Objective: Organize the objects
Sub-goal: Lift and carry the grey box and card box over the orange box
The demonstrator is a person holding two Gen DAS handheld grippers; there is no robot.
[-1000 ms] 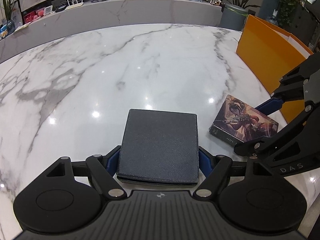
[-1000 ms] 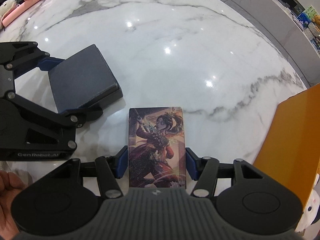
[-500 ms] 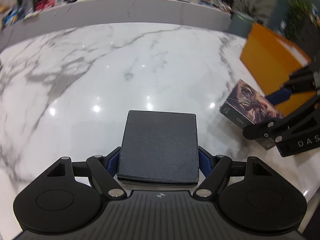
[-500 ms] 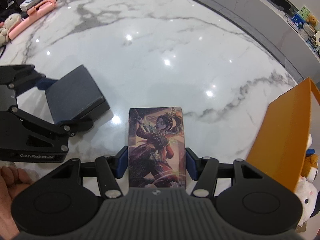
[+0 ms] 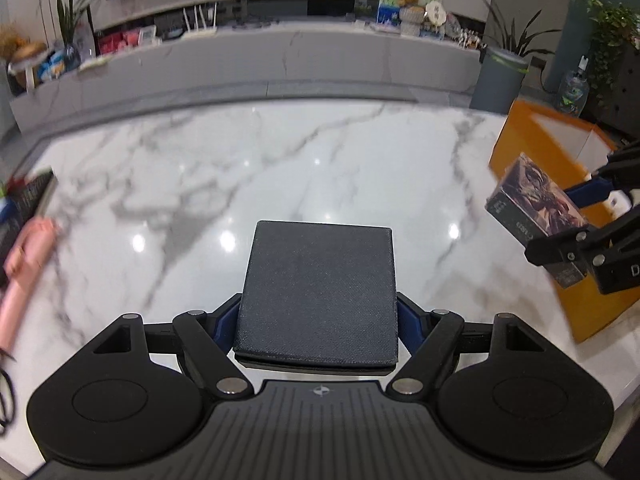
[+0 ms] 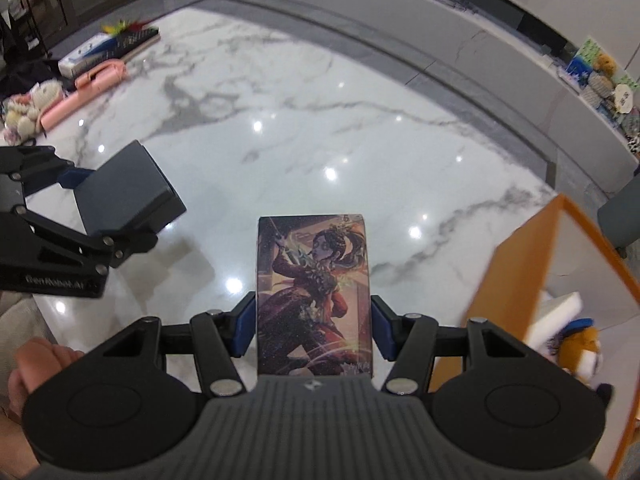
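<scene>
Left tool (image 5: pixel 318 320): clenched on the dark grey box (image 5: pixel 318 292), blue pads pressed to its two side walls; the box was carried clear of the marble counter (image 5: pixel 280 168), flat side up, its length running forward along the fingers.

Right tool (image 6: pixel 314 330): clenched on the illustrated box (image 6: pixel 314 296), picture face up, long axis also pointing forward; it too hung above the counter.

Key relation: the orange bin (image 6: pixel 520 280) stood at the counter's right edge, just beside and forward-right of the right tool; in the left wrist view the bin (image 5: pixel 532 152) lay far to the right, behind the illustrated box (image 5: pixel 532 200). The right hand was plainly the nearer one.

Bin contents: a white block and part of a plush toy showed through the opening; the rest was hidden.

Judgement: the illustrated box probably goes in first, needing a swing to the right over the orange wall.

Elsewhere: a pink object (image 6: pixel 80 92) and a plush toy (image 6: pixel 24 108) lay at the counter's far left, well apart from both tools.
</scene>
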